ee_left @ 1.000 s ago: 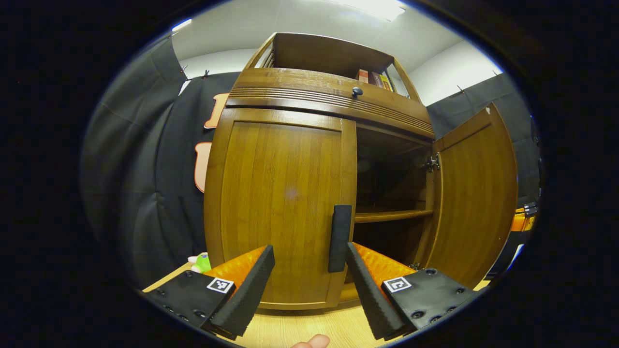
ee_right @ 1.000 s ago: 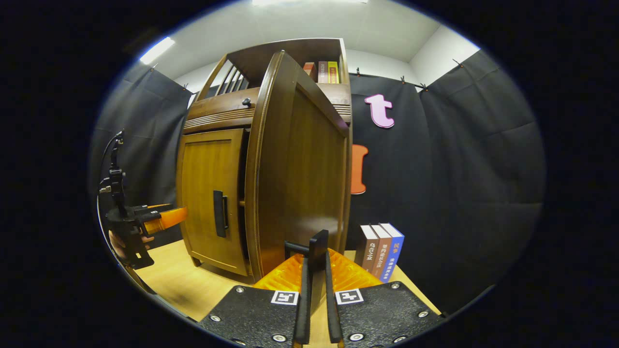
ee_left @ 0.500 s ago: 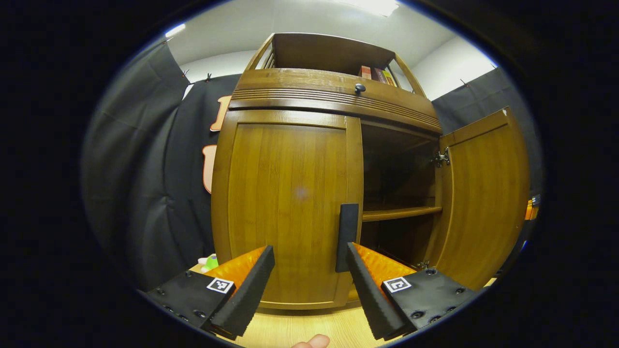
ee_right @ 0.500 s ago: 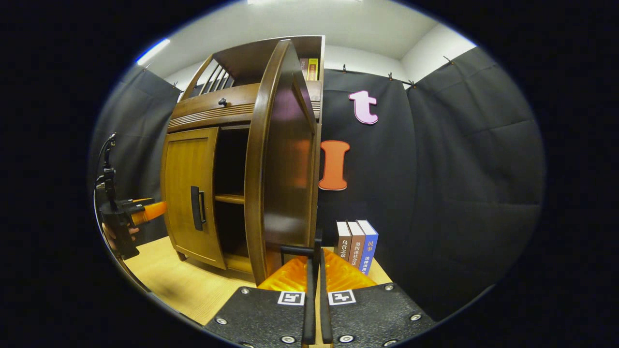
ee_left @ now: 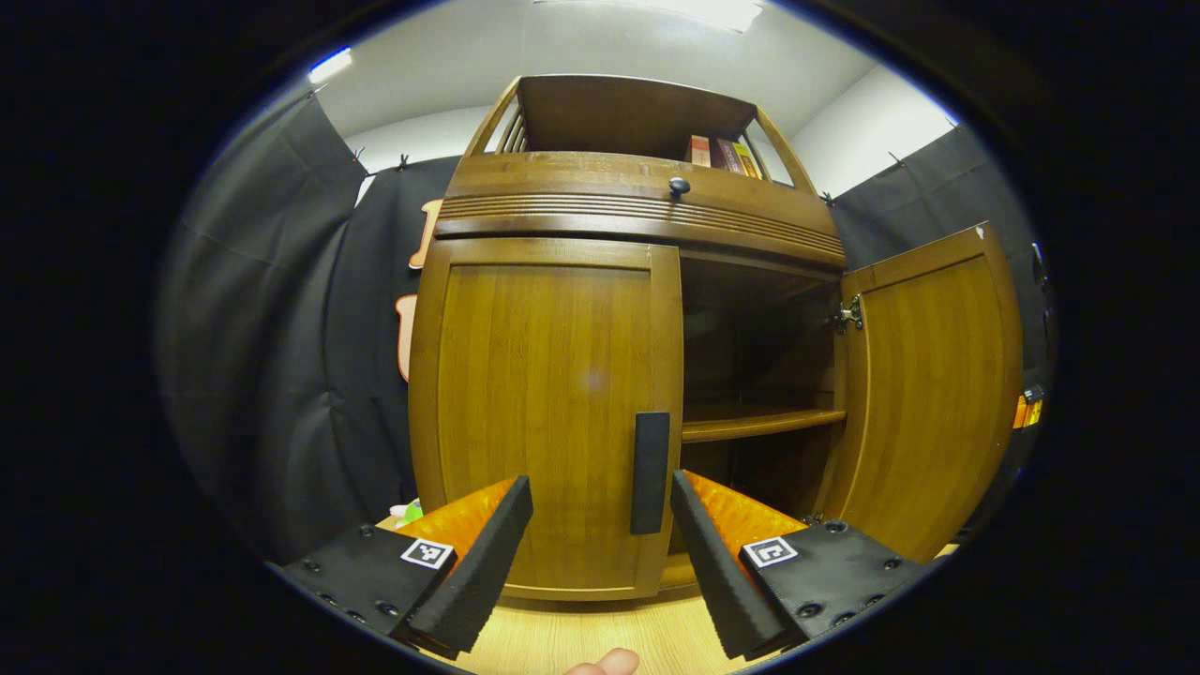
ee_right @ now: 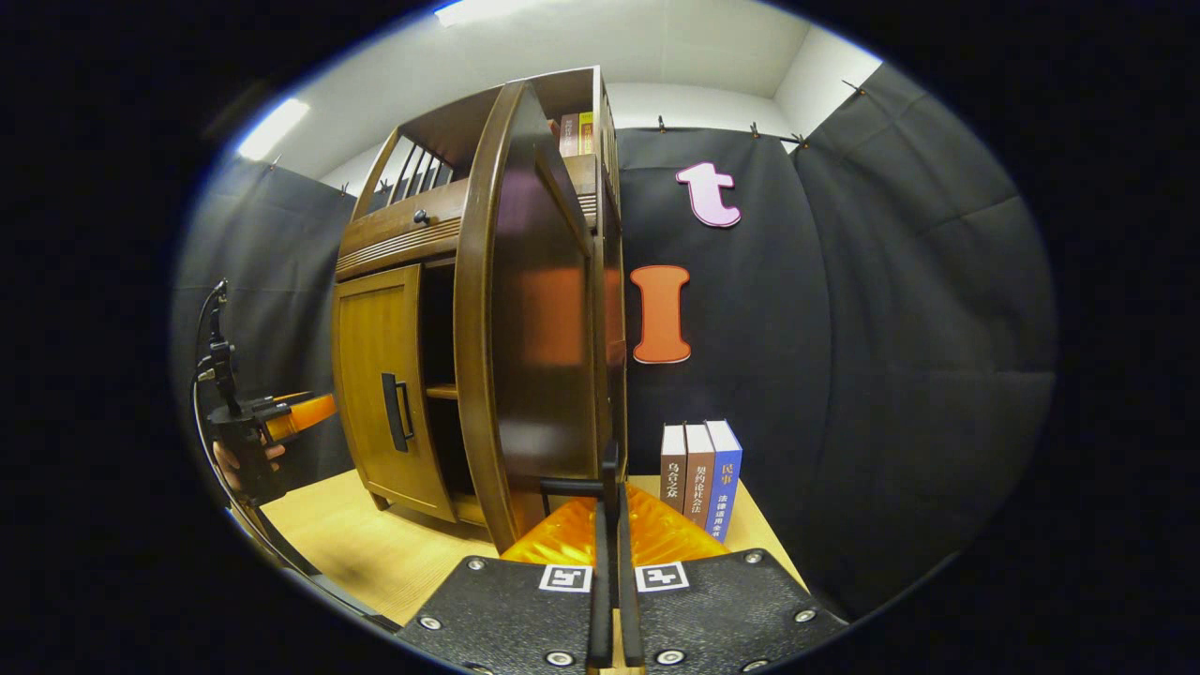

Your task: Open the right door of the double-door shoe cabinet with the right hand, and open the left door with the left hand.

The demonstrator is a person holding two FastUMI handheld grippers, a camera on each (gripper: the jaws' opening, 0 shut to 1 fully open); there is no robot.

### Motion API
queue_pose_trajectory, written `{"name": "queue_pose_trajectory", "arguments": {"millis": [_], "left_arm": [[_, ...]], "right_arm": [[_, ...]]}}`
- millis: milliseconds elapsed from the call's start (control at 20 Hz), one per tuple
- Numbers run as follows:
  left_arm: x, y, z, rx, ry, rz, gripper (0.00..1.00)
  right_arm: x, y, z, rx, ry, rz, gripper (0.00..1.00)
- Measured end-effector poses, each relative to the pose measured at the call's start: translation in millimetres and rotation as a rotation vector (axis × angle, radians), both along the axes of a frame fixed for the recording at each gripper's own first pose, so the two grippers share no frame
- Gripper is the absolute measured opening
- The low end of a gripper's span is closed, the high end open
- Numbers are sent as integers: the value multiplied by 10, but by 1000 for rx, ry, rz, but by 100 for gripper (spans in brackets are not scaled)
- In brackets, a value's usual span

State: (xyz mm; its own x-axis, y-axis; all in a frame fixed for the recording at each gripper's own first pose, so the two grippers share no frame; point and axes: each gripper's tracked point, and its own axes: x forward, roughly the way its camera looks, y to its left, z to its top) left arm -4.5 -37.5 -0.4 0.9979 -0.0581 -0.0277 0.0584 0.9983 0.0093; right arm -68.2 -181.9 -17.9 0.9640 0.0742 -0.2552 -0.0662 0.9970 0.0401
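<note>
Shoe cabinet (ee_left: 600, 216) on desk (ee_right: 356, 553), near its back edge. Right door (ee_left: 928, 394) swung wide open; right claw (ee_right: 610, 562) pinching its handle (ee_right: 607, 478), fingers pressed together on it. Left door (ee_left: 544, 412) shut, its handle (ee_left: 650, 472) untouched. Left claw (ee_left: 600, 553) spread, just in front of that handle, not touching. Books (ee_right: 701, 478) beside cabinet, desk's back edge.
</note>
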Motion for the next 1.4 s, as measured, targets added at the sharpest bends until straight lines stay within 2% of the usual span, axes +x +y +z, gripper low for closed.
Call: {"name": "queue_pose_trajectory", "arguments": {"millis": [100,150,200,250,350,450,600,700,800,1150,1350,1400], "left_arm": [[-29,-36,25,9,-4,-3,95],[-45,-51,28,11,-3,-3,95],[-62,-65,30,8,-2,-6,95],[-69,-83,47,2,-3,-9,96],[-74,-114,56,-16,1,-22,95],[-56,-151,48,-42,13,-33,95],[-53,-100,71,-40,8,-16,95],[-50,-78,71,-23,0,-4,94],[-55,-82,20,-24,14,-3,95],[-59,-151,5,-16,24,-33,95],[24,-187,44,11,10,-41,95],[58,-185,26,25,13,-38,95]], "right_arm": [[-7,11,0,-1,2,8,13],[-41,3,2,8,8,2,4],[-103,-32,11,12,13,-18,16],[-177,-118,75,-1,-6,-48,5],[-359,-174,271,-6,-53,-86,6],[-583,18,427,43,-68,-62,5],[-778,146,523,-20,-76,-73,5],[-837,373,545,-39,-80,-47,5],[-846,657,575,-25,-84,-4,5],[-557,1180,636,8,-146,35,6],[-401,1158,508,-73,-144,-18,6],[-385,1176,475,-85,-139,-30,17]]}}
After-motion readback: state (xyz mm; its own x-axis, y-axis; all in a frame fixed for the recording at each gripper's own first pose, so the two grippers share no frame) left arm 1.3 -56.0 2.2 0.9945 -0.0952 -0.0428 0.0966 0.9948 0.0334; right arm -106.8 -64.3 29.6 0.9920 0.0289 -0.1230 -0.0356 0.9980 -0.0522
